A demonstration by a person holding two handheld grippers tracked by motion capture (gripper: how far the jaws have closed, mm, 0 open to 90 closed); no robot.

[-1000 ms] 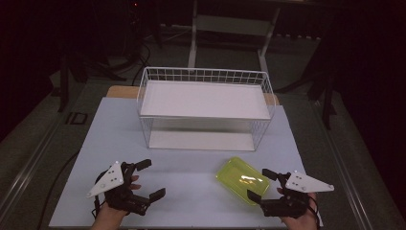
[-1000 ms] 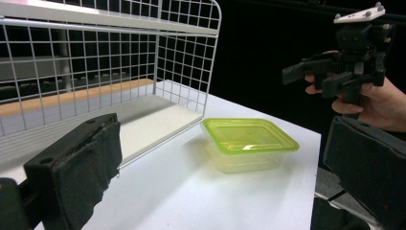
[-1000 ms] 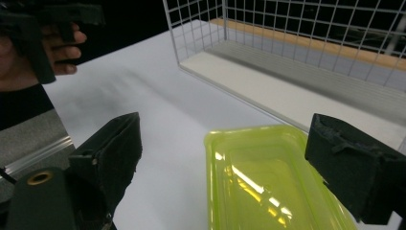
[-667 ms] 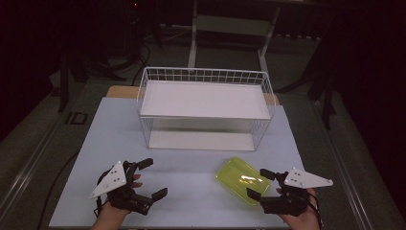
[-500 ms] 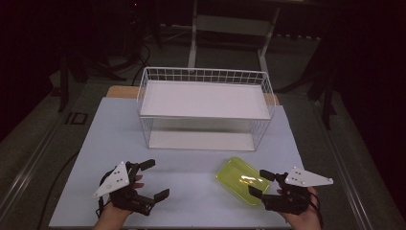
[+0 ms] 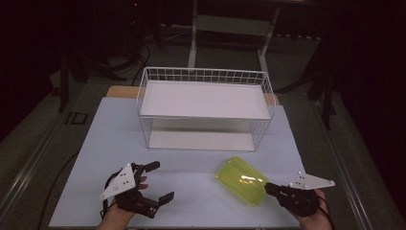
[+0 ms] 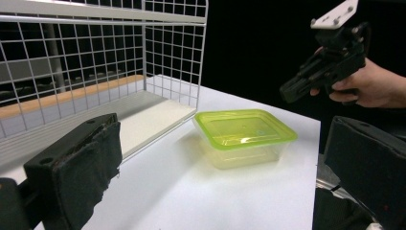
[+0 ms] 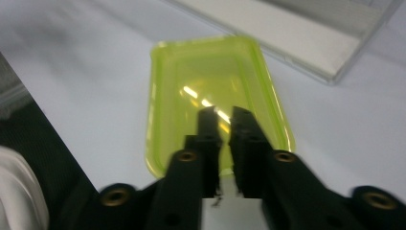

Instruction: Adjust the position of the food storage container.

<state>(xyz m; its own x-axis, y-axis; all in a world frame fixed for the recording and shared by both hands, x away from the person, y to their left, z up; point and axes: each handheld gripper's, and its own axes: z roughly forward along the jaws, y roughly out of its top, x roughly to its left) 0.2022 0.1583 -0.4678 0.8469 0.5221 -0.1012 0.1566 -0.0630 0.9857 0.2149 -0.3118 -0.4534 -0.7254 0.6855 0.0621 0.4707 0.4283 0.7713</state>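
A yellow-green lidded plastic container (image 6: 242, 179) lies on the white table (image 6: 115, 139), at the front right. My right gripper (image 6: 269, 188) hovers just right of it, jaws shut with nothing between them. In the right gripper view the shut tips (image 8: 225, 115) hang over the container's (image 8: 210, 72) near end. My left gripper (image 6: 160, 181) sits at the front left, wide open and empty, pointing toward the container. Through its jaws I see the container (image 7: 244, 132) and, farther off, the right gripper (image 7: 289, 92) held in a hand above the table.
A white wire basket (image 6: 203, 74) with a flat white shelf stands across the back middle of the table; its mesh (image 7: 172, 48) rises close on the left in the left gripper view. Dark floor and stands surround the table.
The right gripper's jaws have gone from open to shut, and it has edged toward the container. The left gripper has drifted slightly right, still open.
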